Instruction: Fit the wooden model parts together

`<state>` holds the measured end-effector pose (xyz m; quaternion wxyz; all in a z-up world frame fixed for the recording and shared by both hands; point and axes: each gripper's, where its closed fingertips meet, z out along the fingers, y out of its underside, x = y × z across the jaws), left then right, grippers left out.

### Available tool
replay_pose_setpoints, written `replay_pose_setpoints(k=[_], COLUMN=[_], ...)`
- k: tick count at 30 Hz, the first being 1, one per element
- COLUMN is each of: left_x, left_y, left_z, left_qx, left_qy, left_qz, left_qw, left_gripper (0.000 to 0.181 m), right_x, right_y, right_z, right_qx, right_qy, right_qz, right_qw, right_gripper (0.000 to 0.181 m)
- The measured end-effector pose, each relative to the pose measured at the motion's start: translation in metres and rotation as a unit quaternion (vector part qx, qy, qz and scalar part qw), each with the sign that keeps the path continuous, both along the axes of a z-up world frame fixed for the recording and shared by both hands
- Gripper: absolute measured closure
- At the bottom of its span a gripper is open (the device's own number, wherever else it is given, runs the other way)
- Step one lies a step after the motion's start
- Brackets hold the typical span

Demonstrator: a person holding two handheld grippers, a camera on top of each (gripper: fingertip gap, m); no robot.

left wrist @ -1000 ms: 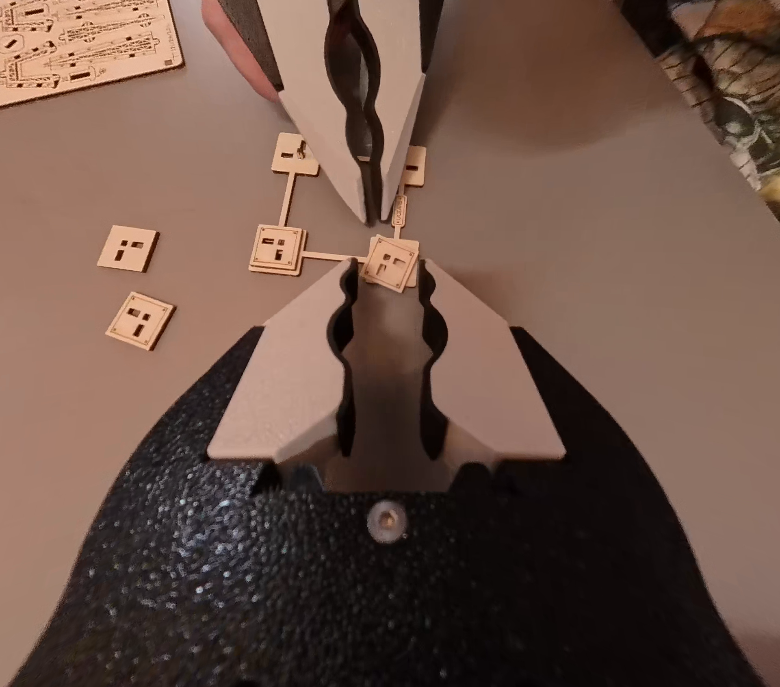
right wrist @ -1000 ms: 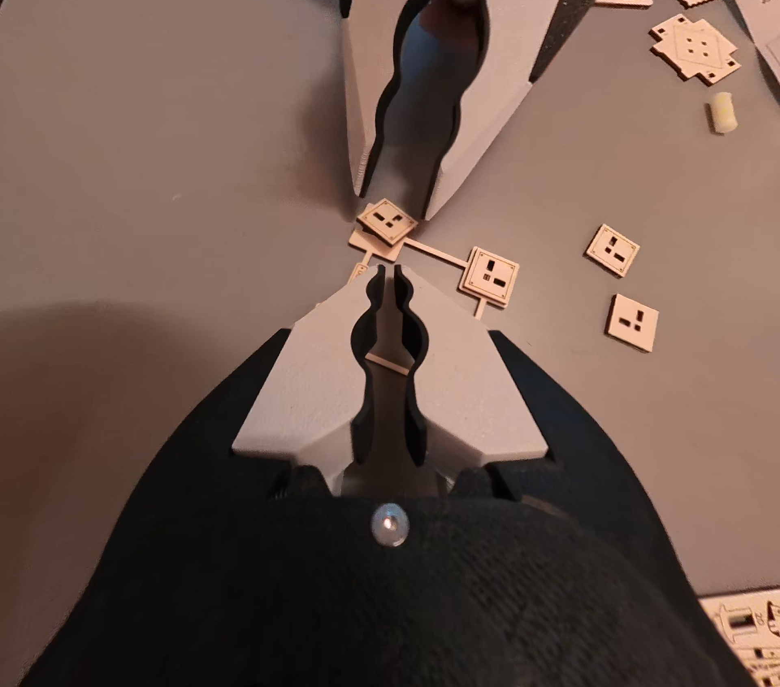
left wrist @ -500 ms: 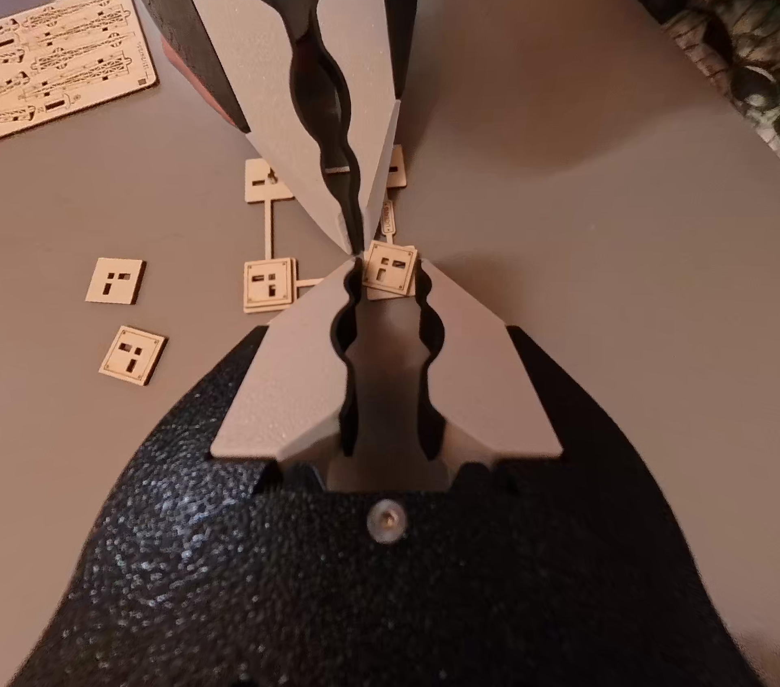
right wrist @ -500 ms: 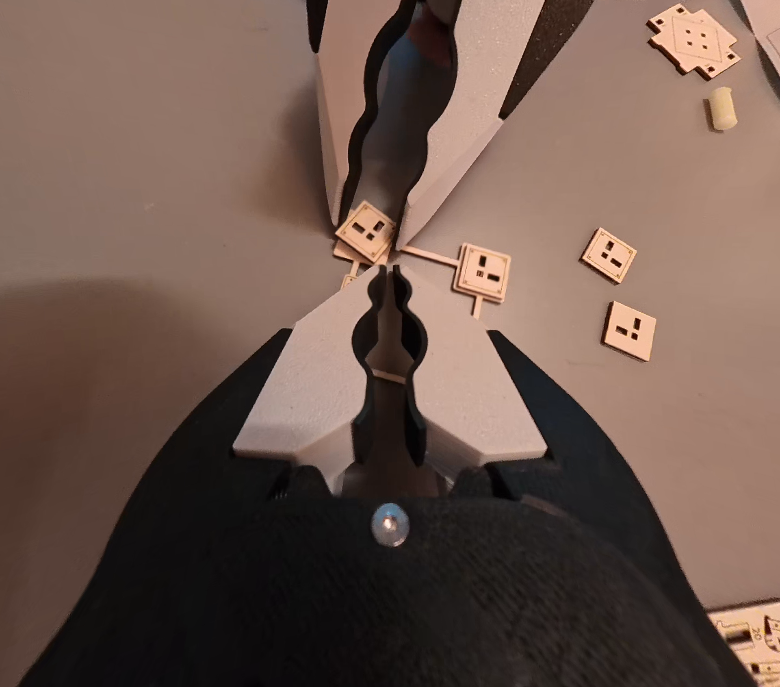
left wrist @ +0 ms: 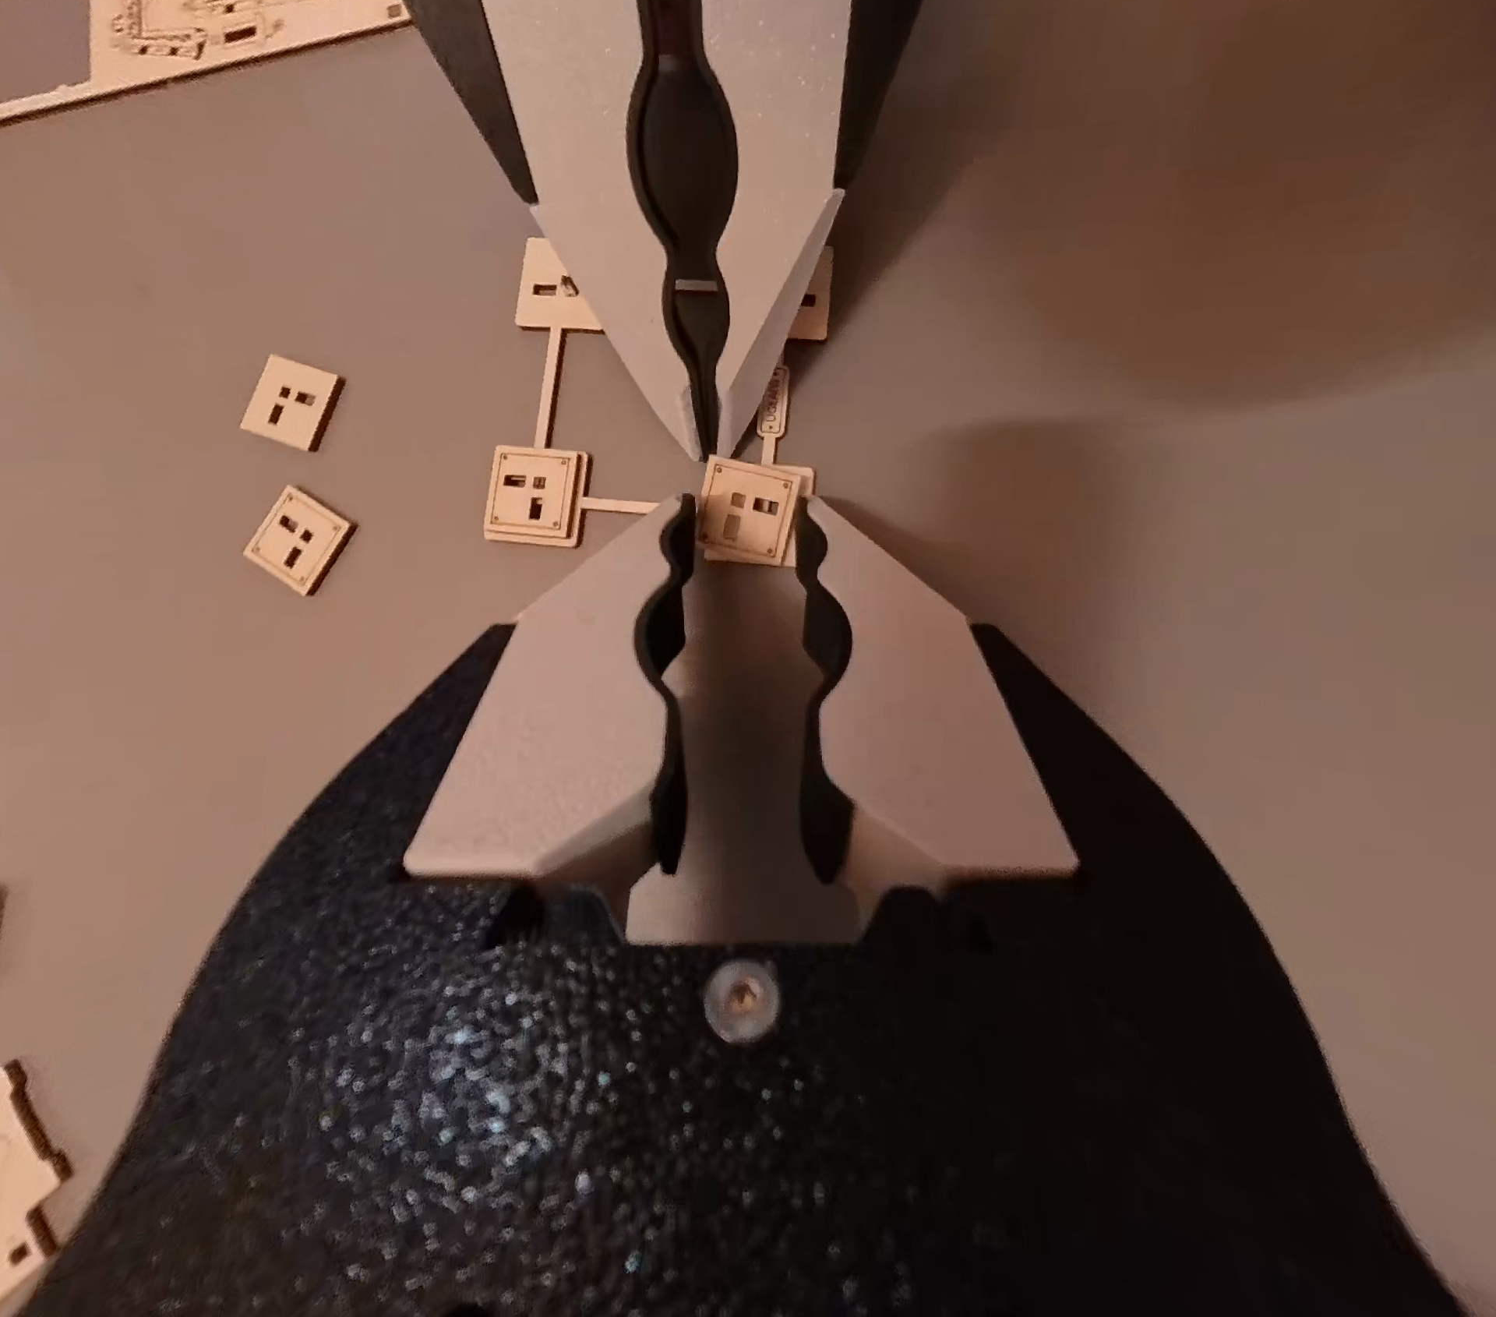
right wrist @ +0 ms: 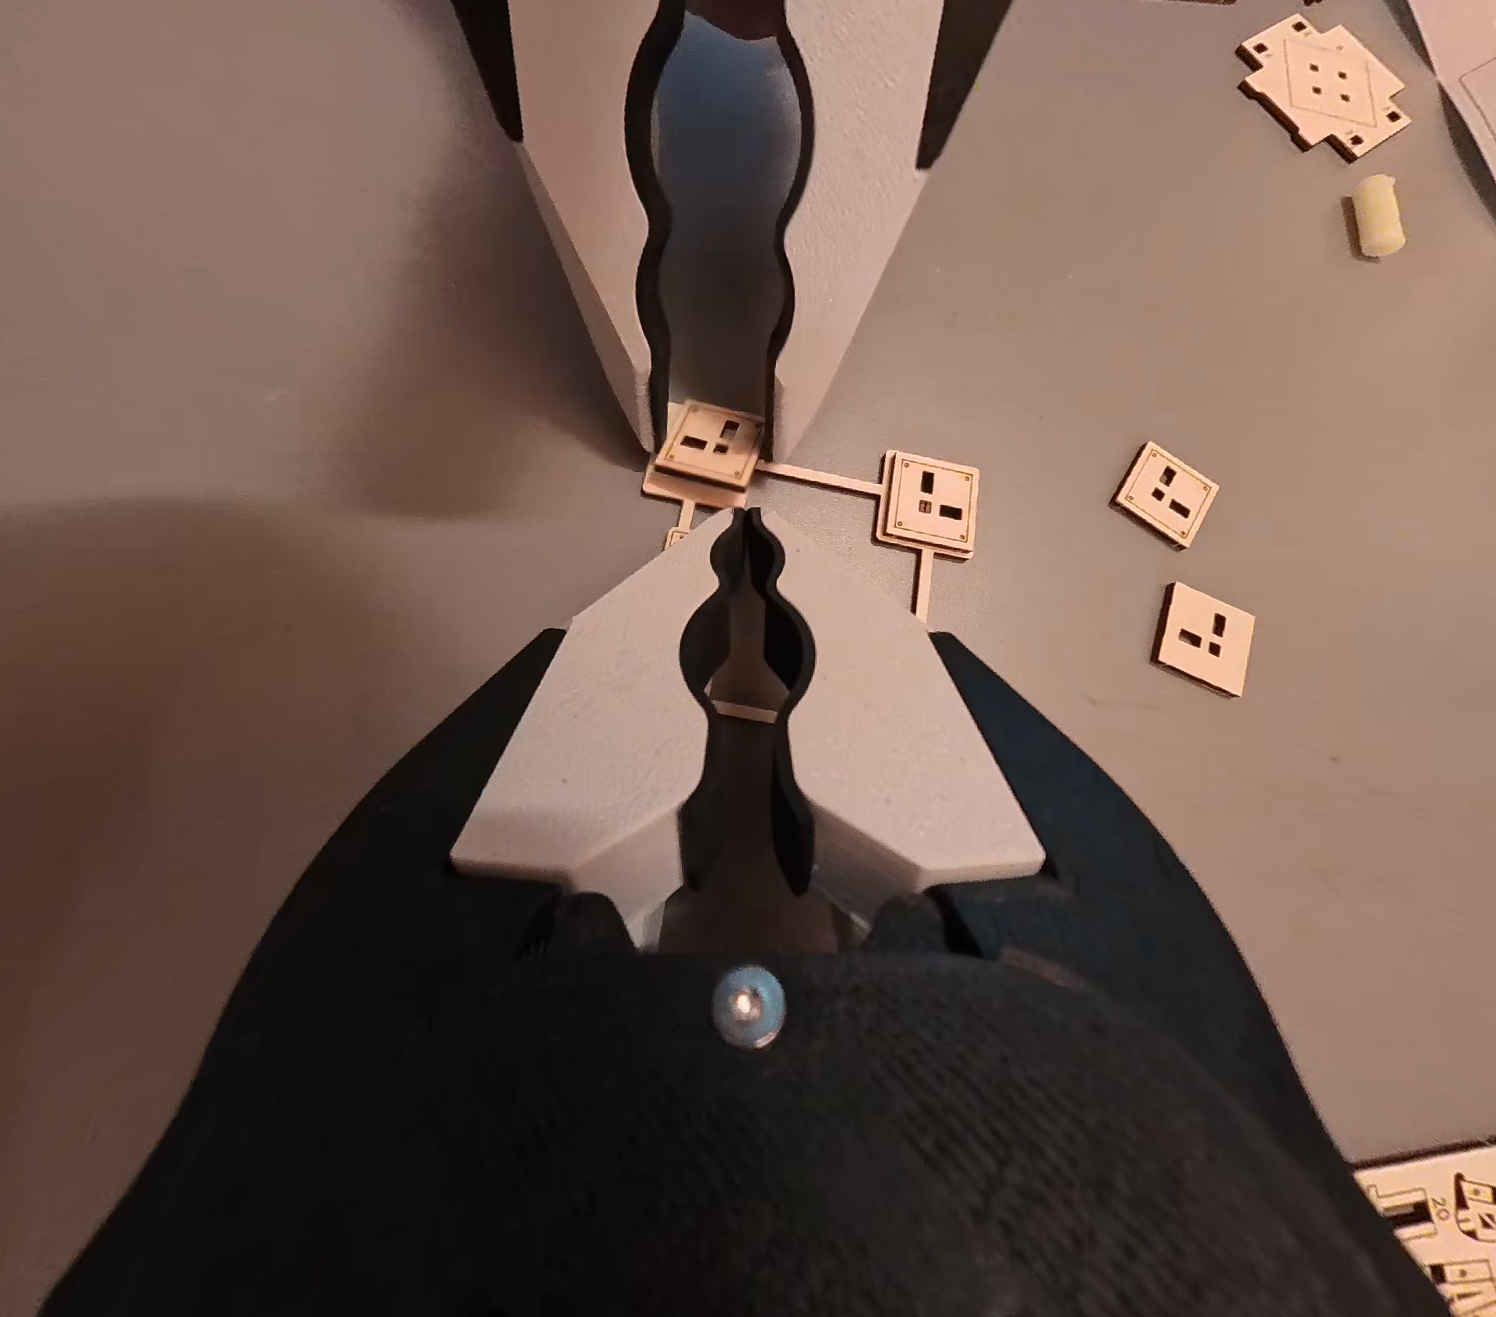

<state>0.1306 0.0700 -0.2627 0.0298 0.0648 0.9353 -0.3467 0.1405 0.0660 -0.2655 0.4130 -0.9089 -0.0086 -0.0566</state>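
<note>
**Seating a square plate on the thin wooden frame**

Left tool (left wrist: 745, 509), jaws apart, brackets the top square plate (left wrist: 746, 519) at its side edges, its tips at or just off them. Right tool (left wrist: 711, 444), tips together, bears down just beside that plate. The frame (right wrist: 818, 475) lies flat on the grey surface (right wrist: 1133, 323). Judged light, stiff and brittle: grip plate edges, never the thin connecting strips. Two loose plates (left wrist: 291, 402) lie nearby.
</note>
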Motion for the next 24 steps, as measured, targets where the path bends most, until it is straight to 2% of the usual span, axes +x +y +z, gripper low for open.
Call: replay_pose_setpoints(k=[6,15,21,24], left_x=[-0.005,-0.004,-0.004,-0.003], left_y=[0.001,-0.001,0.000,0.000], left_z=[-0.001,-0.003,-0.003,-0.003], left_qx=[-0.018,0.005,0.007,0.011], left_qy=[-0.003,-0.014,0.016,0.029], left_qz=[0.019,0.036,0.025,0.020], left_qw=[1.000,0.999,1.000,0.999], left_gripper=[0.160,0.160,0.160,0.161], right_x=[0.000,0.001,-0.006,-0.013], right_y=[0.000,-0.001,0.007,0.014], right_z=[0.000,0.000,0.027,0.030], right_qx=[0.000,-0.008,0.061,0.068], right_qy=[0.002,-0.011,-0.029,-0.039], right_qz=[-0.004,-0.003,0.018,0.033], right_qw=[1.000,1.000,0.998,0.996], right_gripper=[0.181,0.181,0.181,0.181])
